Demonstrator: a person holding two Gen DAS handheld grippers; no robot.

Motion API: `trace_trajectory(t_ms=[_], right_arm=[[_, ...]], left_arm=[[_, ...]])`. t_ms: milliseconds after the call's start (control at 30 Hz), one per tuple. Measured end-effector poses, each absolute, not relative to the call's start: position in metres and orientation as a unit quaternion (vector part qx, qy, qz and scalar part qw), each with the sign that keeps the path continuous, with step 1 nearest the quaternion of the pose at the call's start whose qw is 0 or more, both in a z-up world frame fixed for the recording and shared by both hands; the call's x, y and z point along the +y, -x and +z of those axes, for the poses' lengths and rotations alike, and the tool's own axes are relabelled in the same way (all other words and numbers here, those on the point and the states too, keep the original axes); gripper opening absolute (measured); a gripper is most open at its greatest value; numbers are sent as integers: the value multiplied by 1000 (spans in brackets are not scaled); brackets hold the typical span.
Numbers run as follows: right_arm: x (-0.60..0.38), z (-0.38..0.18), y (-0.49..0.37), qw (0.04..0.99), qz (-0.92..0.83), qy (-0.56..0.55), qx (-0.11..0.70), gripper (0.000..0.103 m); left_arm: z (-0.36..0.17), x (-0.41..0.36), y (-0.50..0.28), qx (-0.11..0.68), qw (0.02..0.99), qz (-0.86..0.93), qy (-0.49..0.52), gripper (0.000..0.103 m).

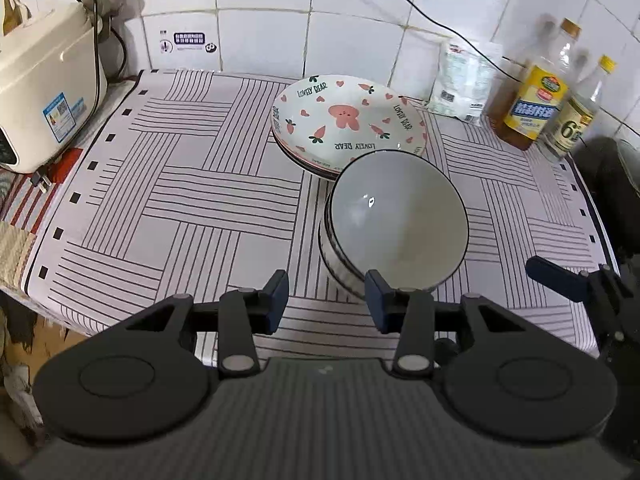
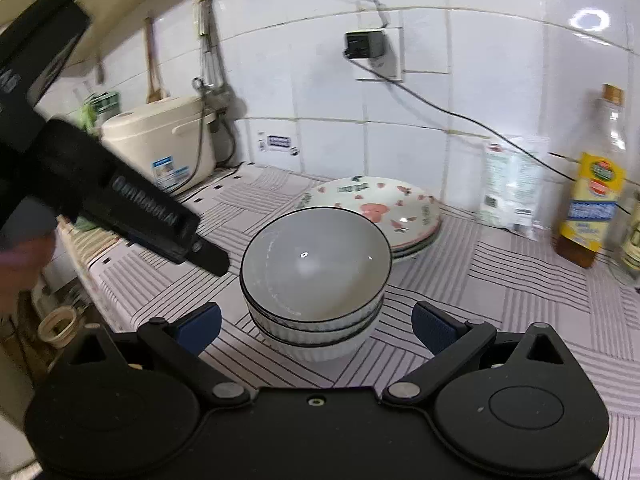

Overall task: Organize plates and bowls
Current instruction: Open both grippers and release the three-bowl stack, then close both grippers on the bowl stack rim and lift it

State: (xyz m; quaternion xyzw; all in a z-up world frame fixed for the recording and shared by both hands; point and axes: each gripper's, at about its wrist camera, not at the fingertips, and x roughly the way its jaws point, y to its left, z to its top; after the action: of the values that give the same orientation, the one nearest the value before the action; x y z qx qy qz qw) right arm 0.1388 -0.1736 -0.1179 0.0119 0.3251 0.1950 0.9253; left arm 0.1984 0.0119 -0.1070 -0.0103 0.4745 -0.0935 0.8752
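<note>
Kitchen counter covered by a white cloth with dark striped blocks (image 1: 192, 200). On it: a stack of white ribbed bowls with dark rims (image 1: 394, 228), just beside a stack of white plates printed with pink bears and carrots (image 1: 348, 120). Along the tiled wall stand a cream rice cooker (image 1: 44, 92), a white plastic bag (image 1: 464, 80) and two yellow-labelled clear bottles (image 1: 540, 92).

Three white ribbed bowls (image 2: 316, 276) with dark rims sit nested in one stack. Behind them is one stack of bear-and-carrot plates (image 1: 348, 120); three rims seem to show at its edge, though the lower ones are hard to separate. Two bottles stand at the right in the left wrist view: one with a yellow label (image 1: 538, 100) and one clear with a yellow cap (image 1: 576, 120). There is one white packet (image 1: 464, 80), one cream rice cooker (image 1: 44, 92) and one wall socket with a plug (image 2: 366, 46).
</note>
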Motion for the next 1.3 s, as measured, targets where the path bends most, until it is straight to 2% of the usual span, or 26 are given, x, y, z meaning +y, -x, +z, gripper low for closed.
trace_trajectory(t_ms=[267,600,867,933,1200,1267,1300], right_arm=[[-150,-131,-119,913,205,40,350,103],[-145,-189,-130,929,175,6,327,103],[-143,-226,-159,923,191,-35,331,103],[-140,-227,-167,923,199,-31,327,103],[-145,-226,-194,924,209,-71,313,103],[-146,-227,-202,920,217,-78,316,103],[-145,-228,-204,919,220,-76,318,103]], left_arm=[[-121,21,-180,450,887,-101,0,41],[-151,40,-189,424,896,-123,57,43],[-164,53,-206,399,888,-171,150,65],[-170,49,-213,398,883,-182,168,66],[-209,26,-254,448,854,-199,176,64],[-217,25,-260,460,848,-197,177,56],[-219,24,-262,460,847,-197,180,56]])
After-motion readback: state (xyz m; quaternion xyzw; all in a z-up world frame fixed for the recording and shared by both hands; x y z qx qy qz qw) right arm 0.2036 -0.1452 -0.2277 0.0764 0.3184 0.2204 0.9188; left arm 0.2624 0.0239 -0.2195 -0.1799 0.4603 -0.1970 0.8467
